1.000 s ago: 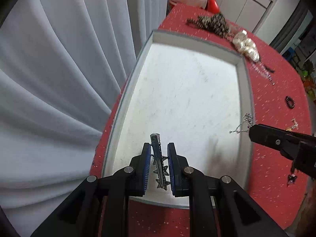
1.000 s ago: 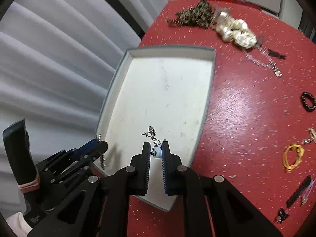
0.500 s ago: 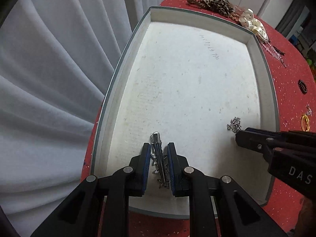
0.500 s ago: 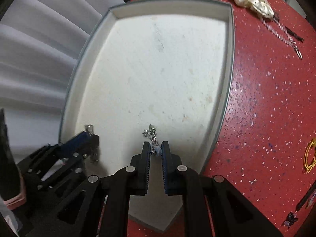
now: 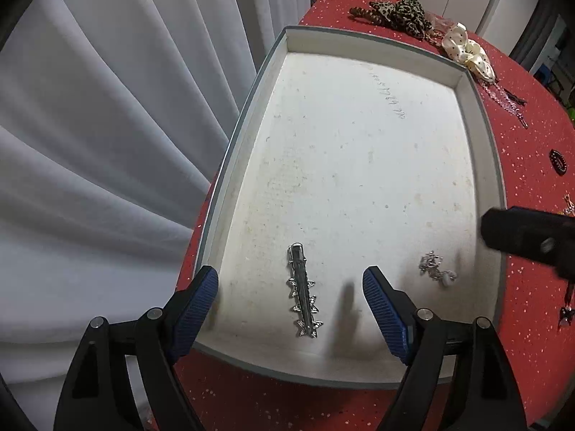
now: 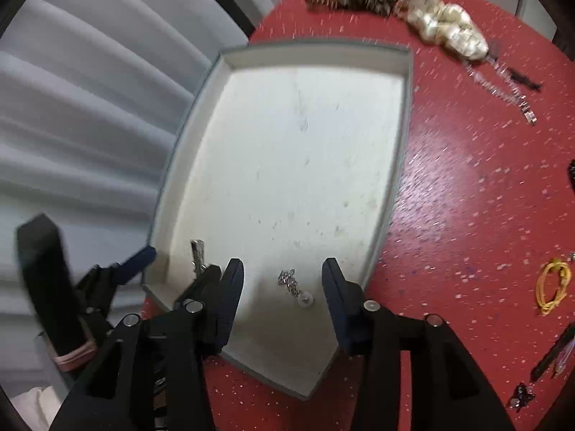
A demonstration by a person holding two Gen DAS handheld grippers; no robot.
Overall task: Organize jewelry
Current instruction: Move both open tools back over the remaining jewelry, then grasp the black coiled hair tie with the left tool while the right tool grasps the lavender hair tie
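Observation:
A shallow white tray with grey rim sits on the red table; it also shows in the right wrist view. A silver star hair clip lies flat in its near end, between the open fingers of my left gripper. A small silver chain with a white bead lies to its right; in the right wrist view the chain lies between the open fingers of my right gripper. Both grippers are empty. The clip's tip shows behind the left gripper.
On the red table beyond the tray lie a leopard scrunchie, a cream scrunchie, a clear bead chain and a dark ring. A yellow band and dark pieces lie right. White curtain hangs left.
Both grippers opened. The hair clip and the bead chain, held half a second ago, now lie released on the tray floor. The right gripper has drawn back a little.

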